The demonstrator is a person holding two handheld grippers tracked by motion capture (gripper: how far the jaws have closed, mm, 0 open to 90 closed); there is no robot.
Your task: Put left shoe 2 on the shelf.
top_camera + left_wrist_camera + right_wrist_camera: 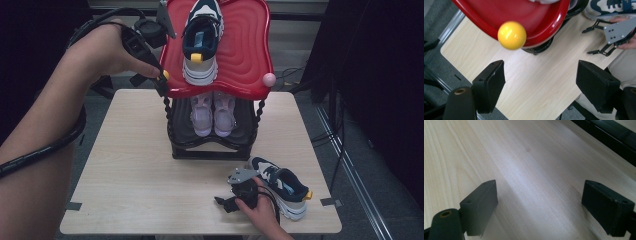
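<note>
Left gripper view: yellow knob point(512, 35) above open, empty fingers point(490, 86).

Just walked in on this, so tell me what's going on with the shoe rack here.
A person works at a two-tier shoe rack on a wooden table. The left gripper, jaws open, hovers by the yellow knob on the red top shelf, which holds one navy sneaker. The right gripper, also open, rests low over the table beside the matching sneaker. Pink shoes sit below.
</note>
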